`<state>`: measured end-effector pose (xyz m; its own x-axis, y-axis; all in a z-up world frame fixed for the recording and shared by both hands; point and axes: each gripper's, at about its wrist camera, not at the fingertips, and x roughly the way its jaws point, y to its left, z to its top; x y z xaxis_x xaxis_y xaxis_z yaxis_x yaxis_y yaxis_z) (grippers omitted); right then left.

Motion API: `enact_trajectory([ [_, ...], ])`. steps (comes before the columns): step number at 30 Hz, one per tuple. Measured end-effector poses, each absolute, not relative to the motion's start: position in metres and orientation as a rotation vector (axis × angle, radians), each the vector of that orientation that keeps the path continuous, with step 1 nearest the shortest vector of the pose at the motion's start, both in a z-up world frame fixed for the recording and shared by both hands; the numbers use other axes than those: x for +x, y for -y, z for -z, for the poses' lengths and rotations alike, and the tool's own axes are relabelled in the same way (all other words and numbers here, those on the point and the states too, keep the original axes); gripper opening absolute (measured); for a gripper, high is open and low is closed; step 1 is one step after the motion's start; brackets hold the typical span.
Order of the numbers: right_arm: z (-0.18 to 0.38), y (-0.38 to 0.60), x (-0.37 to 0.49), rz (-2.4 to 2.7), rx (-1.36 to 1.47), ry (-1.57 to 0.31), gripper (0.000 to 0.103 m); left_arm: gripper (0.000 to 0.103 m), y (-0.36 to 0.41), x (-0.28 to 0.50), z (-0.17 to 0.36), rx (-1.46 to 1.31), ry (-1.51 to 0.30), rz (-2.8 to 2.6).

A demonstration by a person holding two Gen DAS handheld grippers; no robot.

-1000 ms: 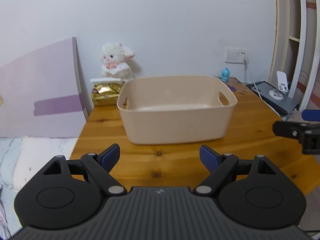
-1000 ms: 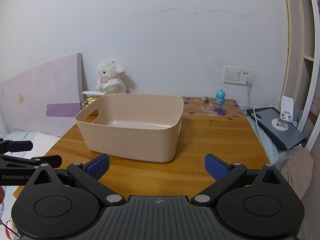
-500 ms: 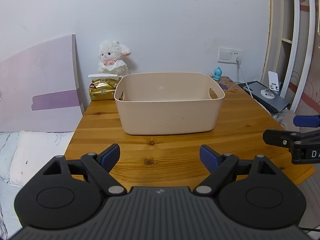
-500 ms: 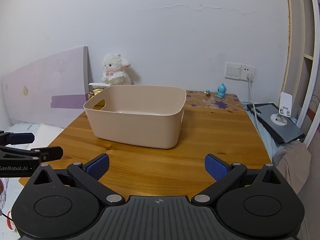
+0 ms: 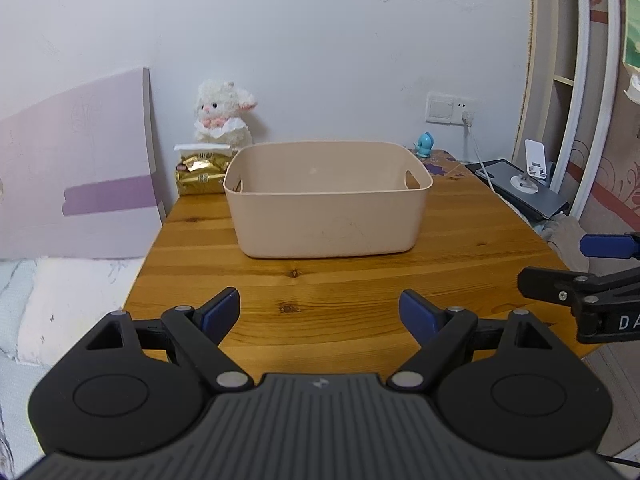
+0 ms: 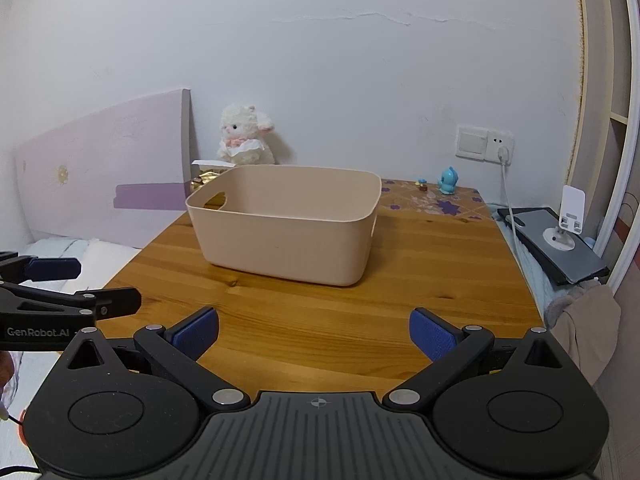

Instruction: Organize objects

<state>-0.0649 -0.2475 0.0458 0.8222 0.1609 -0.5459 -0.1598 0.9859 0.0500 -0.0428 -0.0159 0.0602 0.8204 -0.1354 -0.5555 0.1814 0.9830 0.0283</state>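
Left wrist view: we hold our left tool (image 5: 320,306) spread and empty, short of the beige storage bin (image 5: 328,200) mid-worktop (image 5: 460,240). Our right tool (image 6: 314,334) is spread too — nothing pinched. Plush lamb (image 5: 222,118) and gold packet (image 5: 202,174) sit behind the bin, probably awaiting sorting.

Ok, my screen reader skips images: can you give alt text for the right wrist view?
An empty beige plastic bin sits on a wooden table, beyond the open right hand-held gripper. A white plush lamb stands behind it against the wall.
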Motion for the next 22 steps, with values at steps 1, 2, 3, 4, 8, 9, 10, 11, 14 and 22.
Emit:
enact_trajectory([
  [1, -0.047, 0.247, -0.066, -0.172, -0.001, -0.578, 0.103, 0.088, 0.017, -0.045, -0.061, 0.089, -0.578, 0.165],
  [2, -0.048, 0.247, -0.068, -0.171, -0.003, -0.574, 0.103, 0.088, 0.017, -0.046, -0.062, 0.095, -0.573, 0.160],
  [3, -0.049, 0.247, -0.069, -0.169, -0.002, -0.572, 0.103, 0.088, 0.018, -0.048, -0.063, 0.100, -0.569, 0.157],
  [4, -0.049, 0.247, -0.071, -0.168, 0.000, -0.569, 0.103, 0.088, 0.018, -0.049, -0.064, 0.103, -0.566, 0.155],
  [8, -0.050, 0.248, -0.074, -0.168, 0.006, -0.570, 0.103, 0.088, 0.017, -0.053, -0.067, 0.095, -0.563, 0.154],
  [9, -0.050, 0.247, -0.075, -0.167, 0.004, -0.571, 0.103, 0.088, 0.017, -0.053, -0.067, 0.092, -0.562, 0.155],
  [10, -0.050, 0.247, -0.076, -0.169, 0.003, -0.572, 0.103, 0.088, 0.017, -0.053, -0.067, 0.090, -0.562, 0.156],
  [11, -0.050, 0.248, -0.076, -0.170, 0.003, -0.572, 0.103, 0.088, 0.017, -0.054, -0.067, 0.088, -0.562, 0.156],
  [14, -0.050, 0.248, -0.077, -0.168, 0.003, -0.575, 0.103, 0.088, 0.017, -0.054, -0.067, 0.088, -0.563, 0.158],
  [22, -0.050, 0.250, -0.076, -0.160, 0.007, -0.575, 0.103, 0.088, 0.017, -0.056, -0.067, 0.087, -0.562, 0.161],
])
